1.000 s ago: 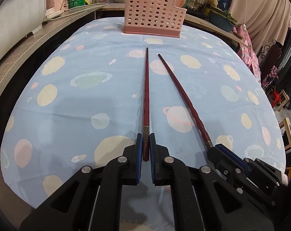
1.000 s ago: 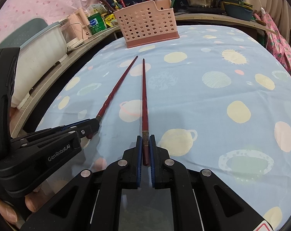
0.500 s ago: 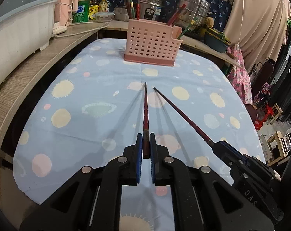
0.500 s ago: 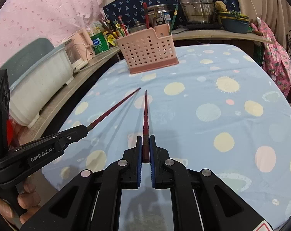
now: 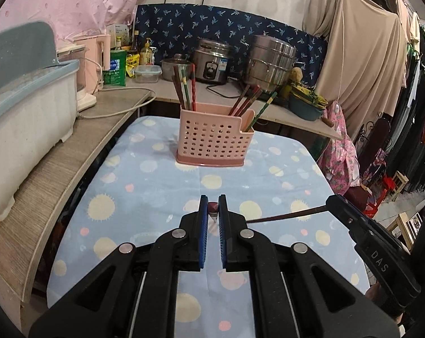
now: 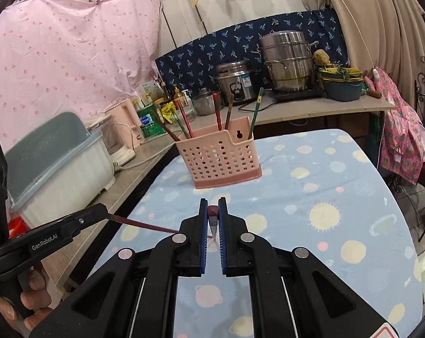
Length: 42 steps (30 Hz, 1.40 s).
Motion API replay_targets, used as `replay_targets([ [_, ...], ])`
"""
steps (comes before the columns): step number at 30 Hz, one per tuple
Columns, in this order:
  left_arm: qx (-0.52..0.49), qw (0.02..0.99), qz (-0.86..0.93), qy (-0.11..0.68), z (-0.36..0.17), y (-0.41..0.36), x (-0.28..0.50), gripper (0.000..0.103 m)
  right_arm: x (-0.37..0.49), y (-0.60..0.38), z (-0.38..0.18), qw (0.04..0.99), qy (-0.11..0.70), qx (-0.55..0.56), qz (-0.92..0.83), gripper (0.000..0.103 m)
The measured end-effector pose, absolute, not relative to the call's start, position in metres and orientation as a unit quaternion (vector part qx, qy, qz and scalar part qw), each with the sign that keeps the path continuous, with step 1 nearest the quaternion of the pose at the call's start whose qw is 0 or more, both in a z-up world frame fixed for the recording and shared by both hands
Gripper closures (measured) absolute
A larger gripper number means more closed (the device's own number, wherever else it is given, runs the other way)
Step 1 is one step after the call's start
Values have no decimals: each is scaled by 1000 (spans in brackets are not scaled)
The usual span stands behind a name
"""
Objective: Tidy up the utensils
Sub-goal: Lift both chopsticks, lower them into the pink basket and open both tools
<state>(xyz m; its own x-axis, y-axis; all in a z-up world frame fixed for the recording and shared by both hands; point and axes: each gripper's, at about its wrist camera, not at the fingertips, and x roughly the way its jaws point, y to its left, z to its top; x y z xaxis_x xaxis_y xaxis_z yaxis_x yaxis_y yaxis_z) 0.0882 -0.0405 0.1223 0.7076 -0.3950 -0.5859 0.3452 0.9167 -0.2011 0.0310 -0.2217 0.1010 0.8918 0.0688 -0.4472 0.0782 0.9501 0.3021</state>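
Red chopstick between left tongs

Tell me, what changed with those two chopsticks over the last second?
Both lifted off the tablecloth: the left gripper raised one red chopstick, the right gripper the other. Both stayed clamped shut. The pink utensil basket kept its place.

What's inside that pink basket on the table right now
The pink basket holds several chopsticks standing upright and leaning: a cluster at its left end, more toward the right, one green-handled. Their lower ends are hidden behind the perforated wall, so what else lies at the bottom can't be seen.
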Motion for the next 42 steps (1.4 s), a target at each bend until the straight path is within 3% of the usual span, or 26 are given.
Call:
replay_targets([
  [15, -54, 929, -204, 303, 168, -53, 155, 96, 87, -244, 144, 964, 194, 184, 7, 96],
  [32, -72, 959, -181, 205, 262, -81, 259, 96, 203, -270, 246, 980, 111, 166, 5, 96],
  [42, -57, 960, -168, 219, 241, -106, 313, 96, 265, -277, 233, 980, 134, 149, -8, 96],
])
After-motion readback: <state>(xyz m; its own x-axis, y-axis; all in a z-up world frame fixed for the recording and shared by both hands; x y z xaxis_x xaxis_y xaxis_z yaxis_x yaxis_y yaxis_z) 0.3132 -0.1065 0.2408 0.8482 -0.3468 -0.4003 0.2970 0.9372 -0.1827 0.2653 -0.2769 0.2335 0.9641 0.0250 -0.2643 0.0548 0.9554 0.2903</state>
